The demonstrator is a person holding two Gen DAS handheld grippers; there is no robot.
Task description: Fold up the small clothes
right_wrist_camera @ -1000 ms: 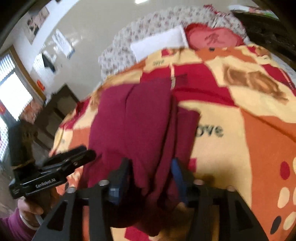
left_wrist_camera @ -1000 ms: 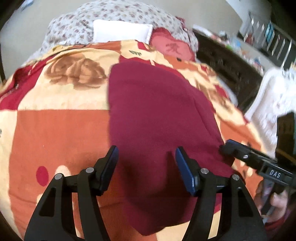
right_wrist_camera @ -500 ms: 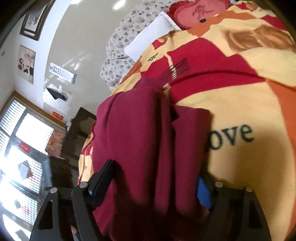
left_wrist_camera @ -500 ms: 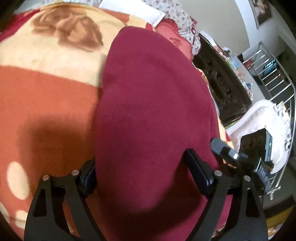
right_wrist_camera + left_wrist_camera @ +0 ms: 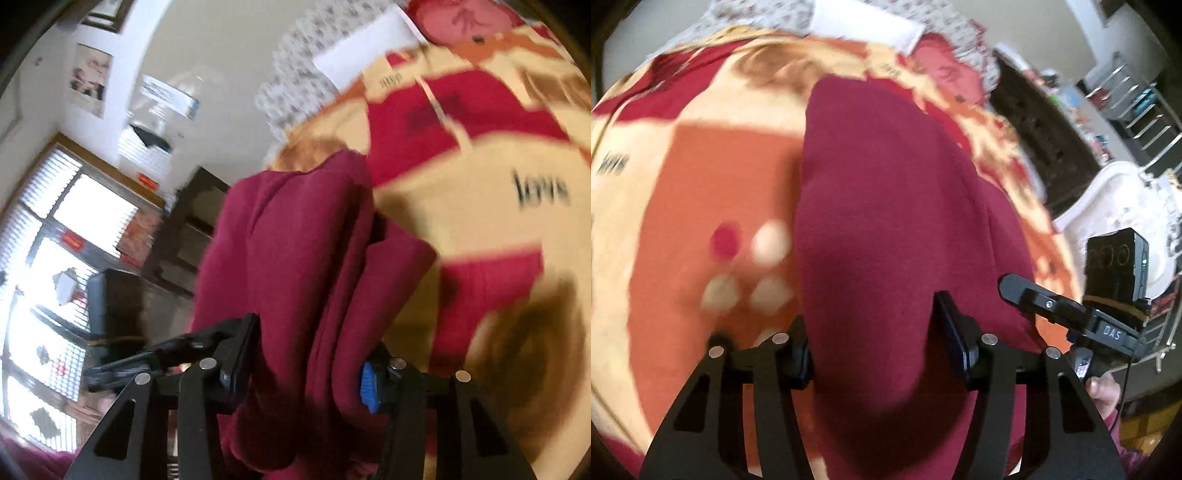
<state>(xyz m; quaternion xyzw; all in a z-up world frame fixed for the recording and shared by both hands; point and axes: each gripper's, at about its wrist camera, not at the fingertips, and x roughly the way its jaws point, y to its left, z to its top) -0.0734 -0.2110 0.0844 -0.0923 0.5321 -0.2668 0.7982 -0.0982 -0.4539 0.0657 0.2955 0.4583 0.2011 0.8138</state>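
While tilted down | both claws seemingly clenched on maroon garment (image 5: 886, 206), just closing

Lying open and bare to the left of the maroon garment (image 5: 886, 229): a wide stretch of the patterned blanket (image 5: 701, 192), offering free passage there. Crowding the garment's right side: the right gripper (image 5: 1027, 295) hovering just beside the cloth edge, with the dark cabinet (image 5: 1045, 140) and white chair (image 5: 1119, 206) standing close past the bed's edge. Blocking the far end: the pillows (image 5: 864, 26) piling against the wall.
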